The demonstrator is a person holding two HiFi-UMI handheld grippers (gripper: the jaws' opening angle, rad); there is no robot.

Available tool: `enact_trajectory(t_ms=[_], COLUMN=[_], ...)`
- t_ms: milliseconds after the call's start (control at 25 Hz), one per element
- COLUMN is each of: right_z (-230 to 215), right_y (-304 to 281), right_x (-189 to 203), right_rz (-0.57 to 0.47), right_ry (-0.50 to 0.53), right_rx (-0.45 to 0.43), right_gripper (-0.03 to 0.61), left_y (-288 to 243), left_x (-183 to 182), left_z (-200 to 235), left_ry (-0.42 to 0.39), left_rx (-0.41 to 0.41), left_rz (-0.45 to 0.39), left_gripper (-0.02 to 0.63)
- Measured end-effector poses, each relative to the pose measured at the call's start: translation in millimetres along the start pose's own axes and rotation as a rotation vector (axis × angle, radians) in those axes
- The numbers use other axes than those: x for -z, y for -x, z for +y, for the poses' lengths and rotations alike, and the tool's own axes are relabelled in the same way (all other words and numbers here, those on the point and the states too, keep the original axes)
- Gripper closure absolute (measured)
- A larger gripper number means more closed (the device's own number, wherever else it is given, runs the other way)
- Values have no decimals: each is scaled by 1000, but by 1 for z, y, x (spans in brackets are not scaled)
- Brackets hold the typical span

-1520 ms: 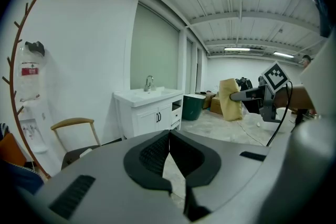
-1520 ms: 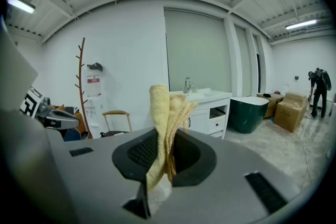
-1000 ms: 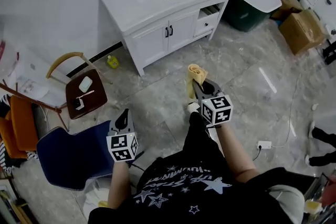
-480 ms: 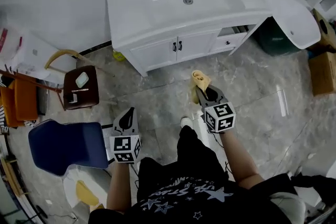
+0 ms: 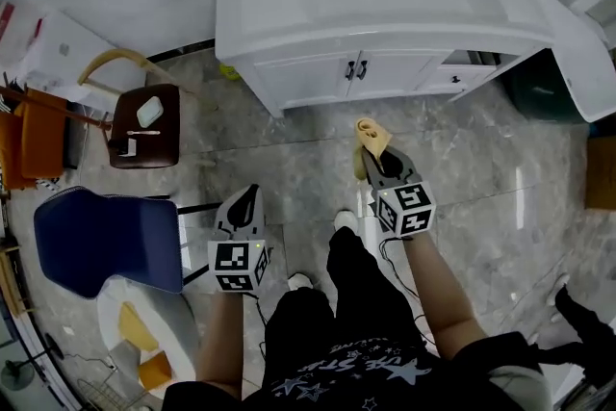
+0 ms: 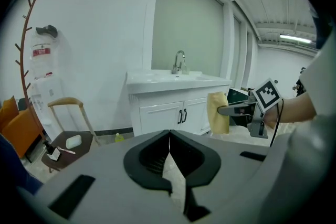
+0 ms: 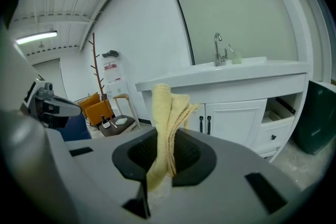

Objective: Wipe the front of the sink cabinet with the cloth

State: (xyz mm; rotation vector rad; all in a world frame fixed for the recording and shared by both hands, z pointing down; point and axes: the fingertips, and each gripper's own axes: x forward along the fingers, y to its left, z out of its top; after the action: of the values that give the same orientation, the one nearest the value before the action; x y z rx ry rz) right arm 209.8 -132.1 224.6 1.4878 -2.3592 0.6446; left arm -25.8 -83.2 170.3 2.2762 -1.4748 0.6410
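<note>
Bunched yellow cloth (image 5: 369, 136), white sink cabinet (image 5: 318, 74)

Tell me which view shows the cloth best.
The right gripper view: the cloth stands large and centred, clamped in the right tongs. The head view shows it small from above; the left gripper view shows it side-on, farther off.

Floor (image 5: 289, 164): grey marbled tile. A brown chair (image 5: 144, 125) with a curved wooden back stands at left. On its seat are a white block (image 5: 149, 111) and a small item beside a thin stick, neither identifiable. A blue chair (image 5: 106, 241) stands just beside it and an orange chair (image 5: 38, 144) is at the left edge. A yellow bottle (image 6: 119, 137) sits on the floor at the wall base. A green bin (image 5: 539, 91) stands at right with a white panel (image 5: 573, 43) over its top. A cardboard box (image 5: 602, 170) shows at the right edge. A coat stand (image 6: 23, 52) by the wall carries a dark cap (image 6: 47, 30) and a clear bag (image 6: 41, 55) with a red label.
</note>
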Motion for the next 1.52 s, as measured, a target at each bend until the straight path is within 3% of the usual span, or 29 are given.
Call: enact_trajectory(t_ms=[200, 560, 720, 880, 1040, 1200, 1520], right_z=[-1, 1, -2, -4, 16, 32, 55], right_y=[-45, -153, -186, -218, -237, -245, -280], right_x=[29, 28, 28, 32, 35, 33, 31], right_rz=[-84, -300, -347, -370, -425, -450, -385], right_ry=[-22, 116, 181, 278, 278, 246, 206], right_rx=[-25, -71, -116, -88, -159, -210, -201], right_gripper=[517, 517, 517, 517, 517, 517, 517], left_y=[-21, -107, -152, -183, -186, -186, -216], left_x=[49, 101, 111, 119, 124, 130, 108], left_z=[30, 104, 117, 121, 129, 140, 174], left_ry=[-21, -52, -55, -114, -153, -143, -87], left_rx=[-20, -55, -55, -82, -115, -139, -55], left_rz=[-63, -232, -310, -373, -428, -430, -487], left_gripper=[595, 595, 595, 597, 595, 595, 595])
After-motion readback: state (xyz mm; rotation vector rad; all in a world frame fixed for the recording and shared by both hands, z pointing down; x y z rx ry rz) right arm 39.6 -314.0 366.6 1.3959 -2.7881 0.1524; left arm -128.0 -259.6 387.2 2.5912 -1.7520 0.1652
